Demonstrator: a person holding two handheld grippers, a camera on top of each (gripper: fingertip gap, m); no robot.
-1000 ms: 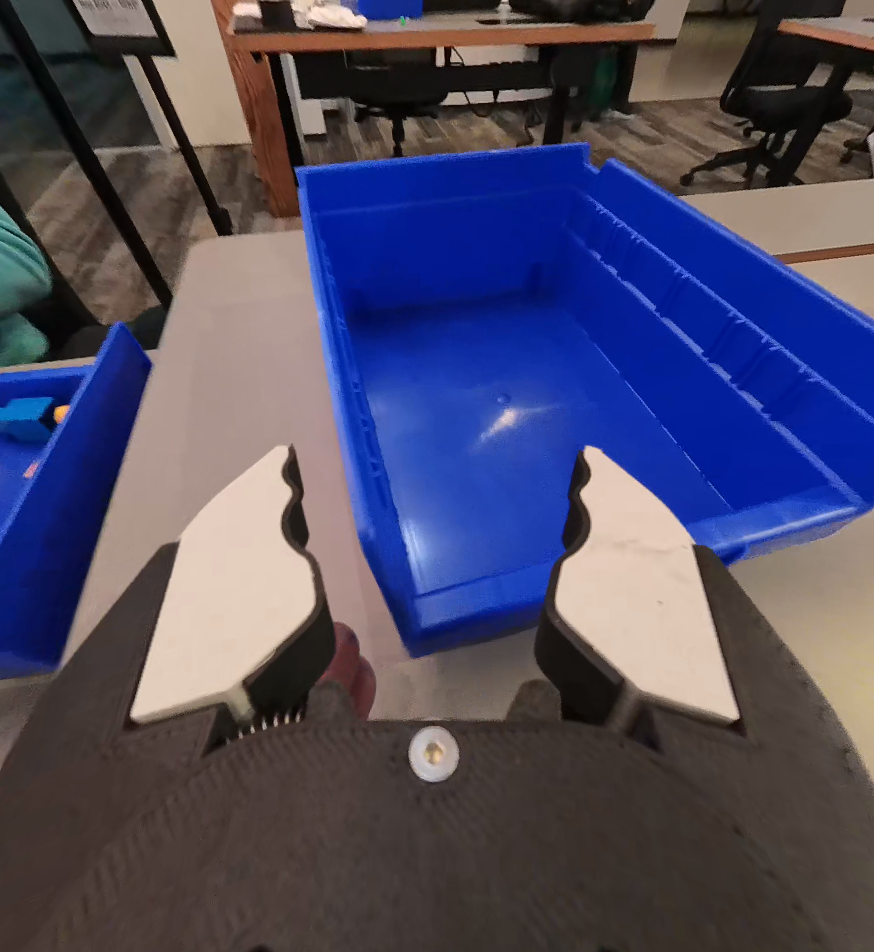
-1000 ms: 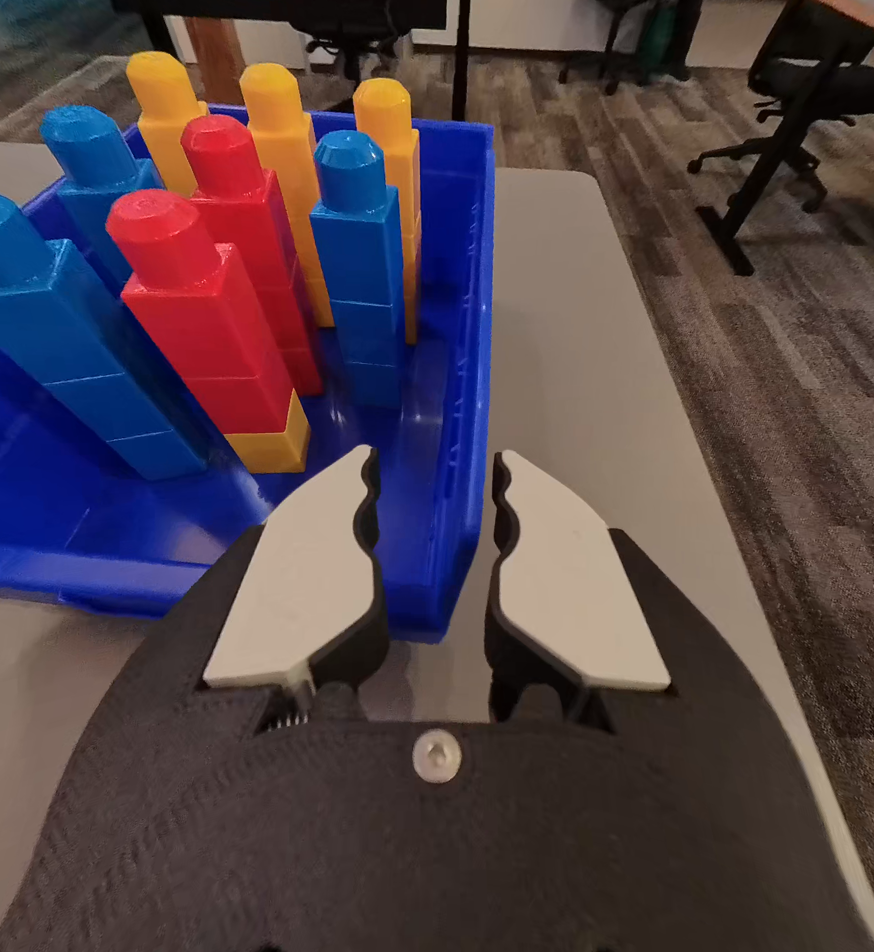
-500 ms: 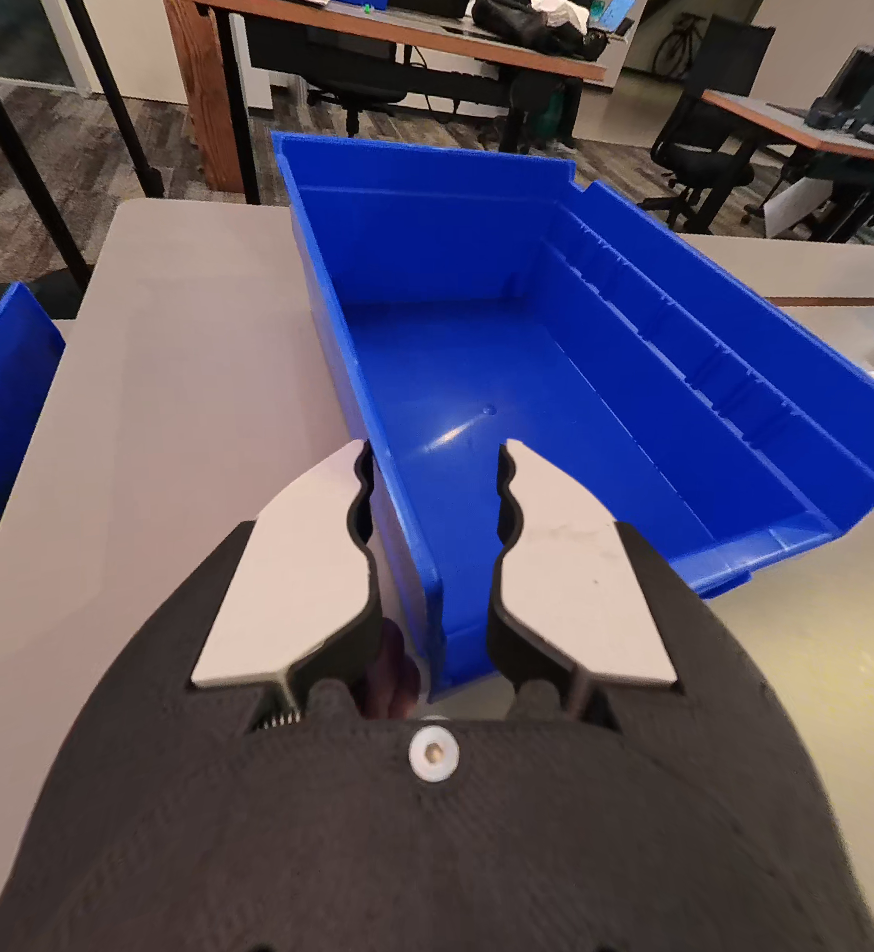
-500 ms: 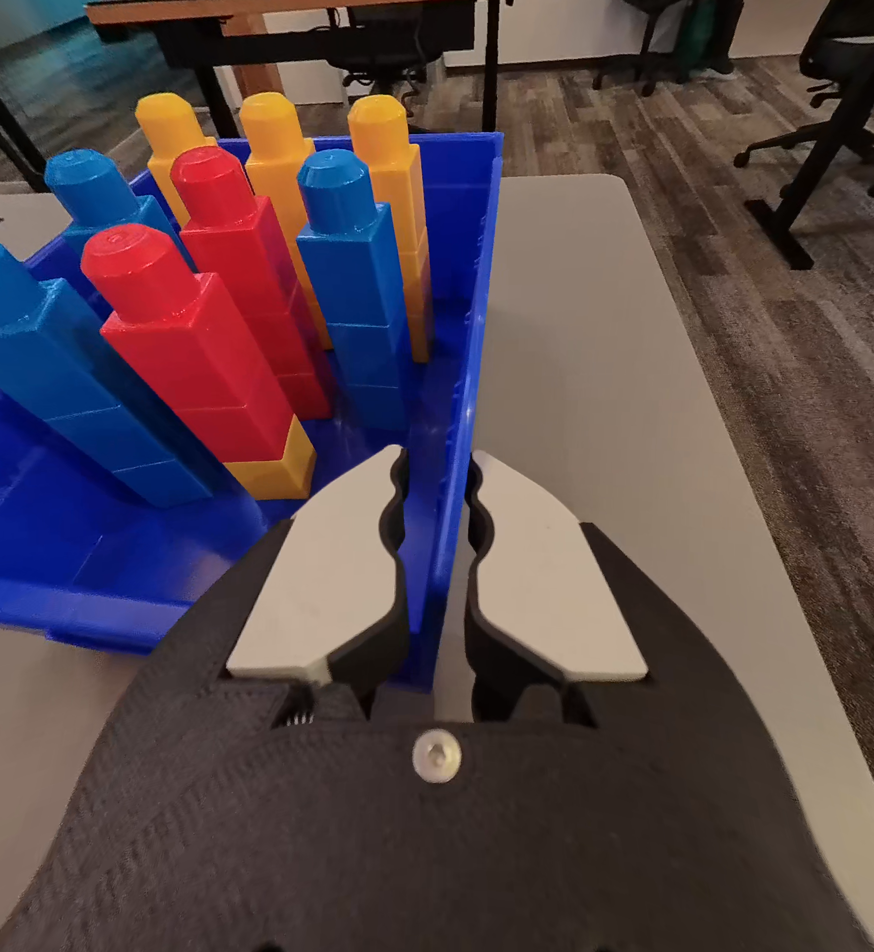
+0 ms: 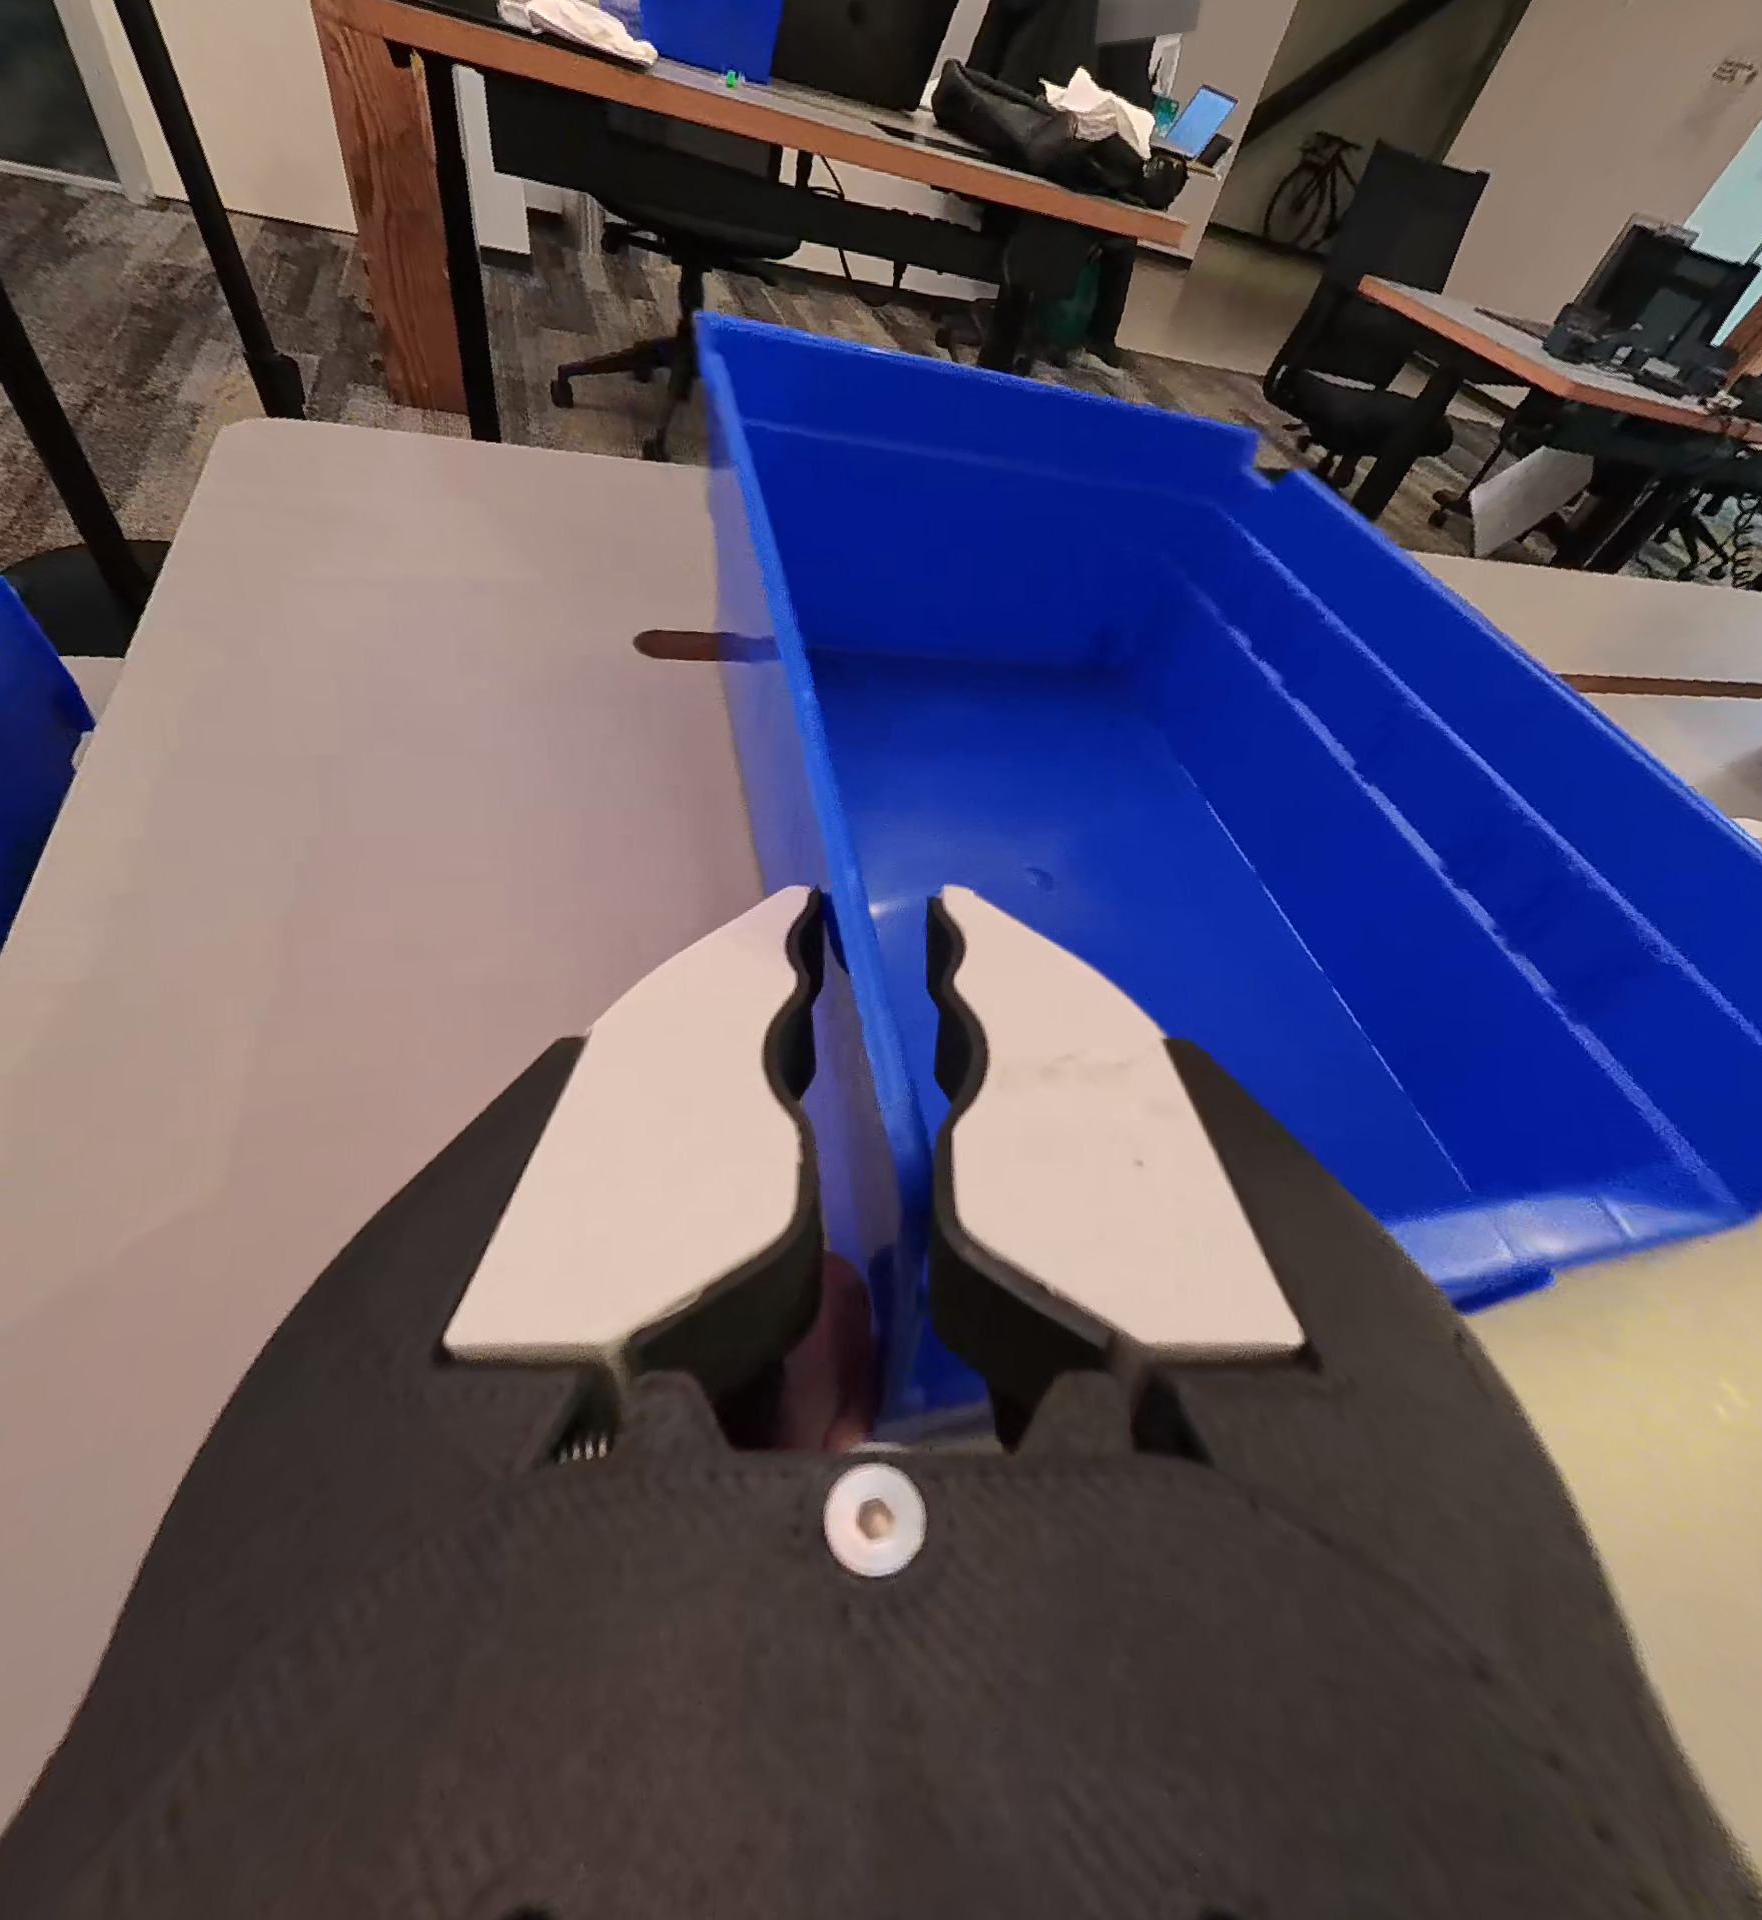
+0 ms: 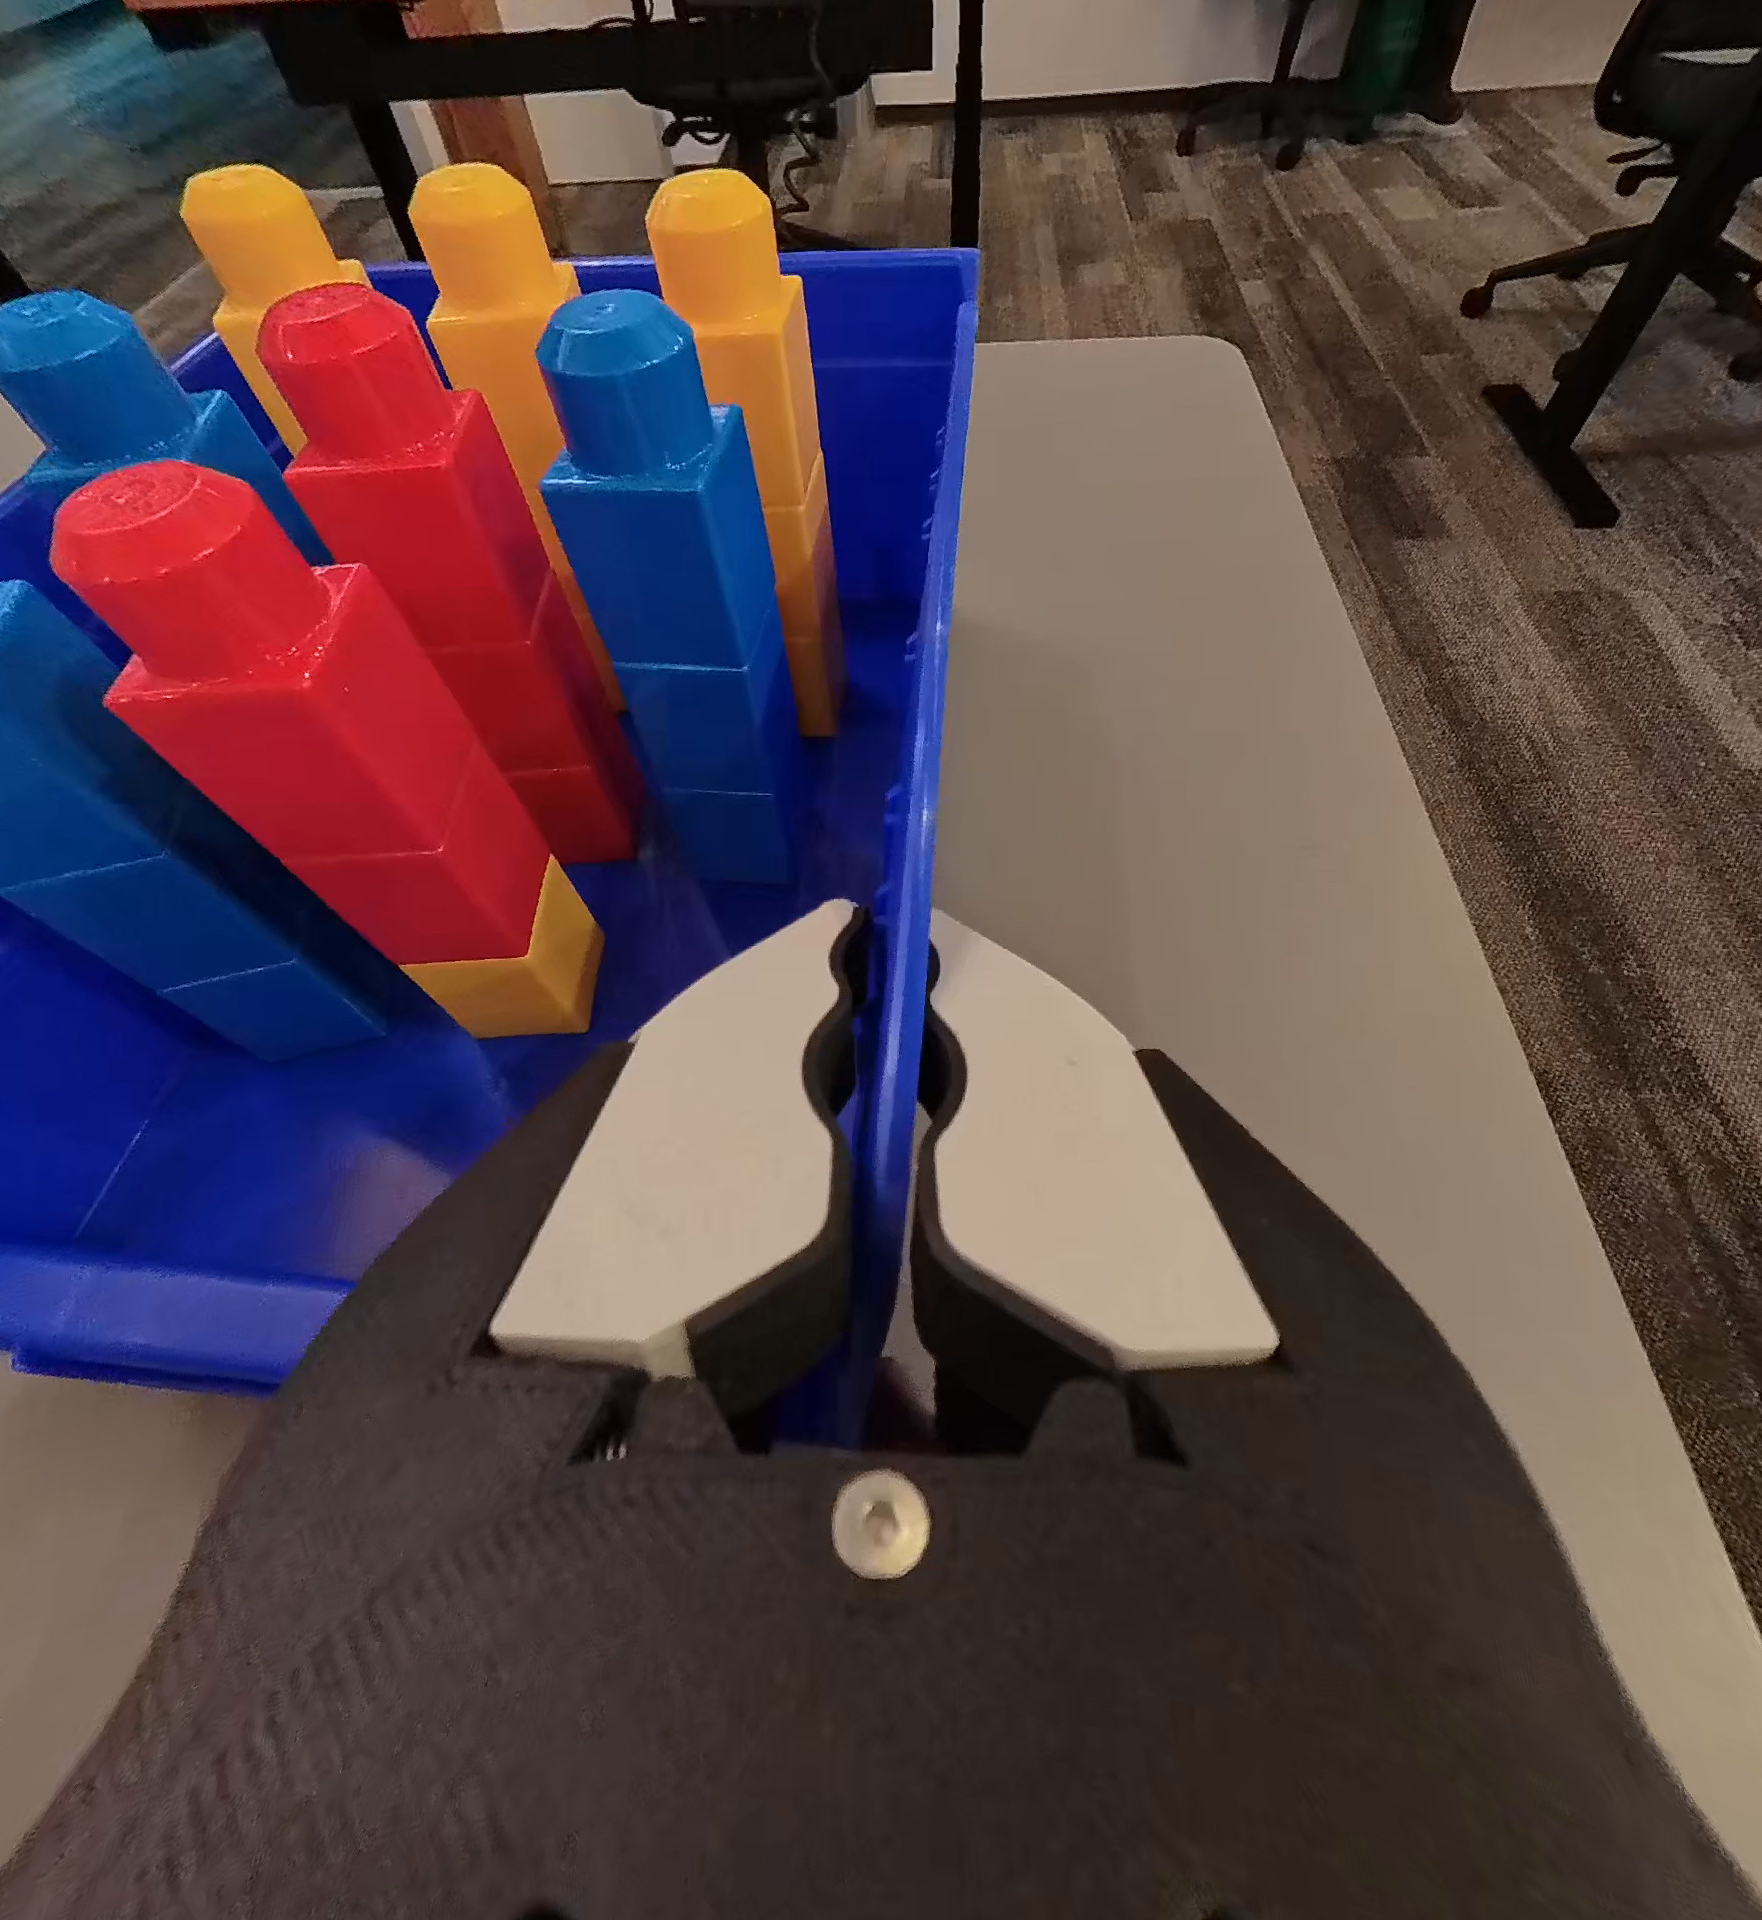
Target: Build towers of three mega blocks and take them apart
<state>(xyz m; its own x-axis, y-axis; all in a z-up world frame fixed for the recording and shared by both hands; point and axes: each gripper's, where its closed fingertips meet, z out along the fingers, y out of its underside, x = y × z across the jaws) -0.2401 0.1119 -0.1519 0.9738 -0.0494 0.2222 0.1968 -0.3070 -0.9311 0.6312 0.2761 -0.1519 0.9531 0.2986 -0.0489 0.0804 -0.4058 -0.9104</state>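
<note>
R gripper [image 6: 892,940] pinched on side wall of tower-filled blue bin [image 6: 944,540], L gripper [image 5: 872,914] nearly shut astride empty bin [image 5: 804,727] wall w/ gap on its right; close fully, lift level.

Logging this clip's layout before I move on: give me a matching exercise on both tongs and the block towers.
Things:
1. left tongs
2. right tongs
3. nearest red tower
4. back row of three towers

Descriptions:
A. astride the side wall of the bin of towers
B. all yellow
C. astride the side wall of the blue bin with no blocks
D. yellow block at its base

Pairs: 1-C, 2-A, 3-D, 4-B
</note>
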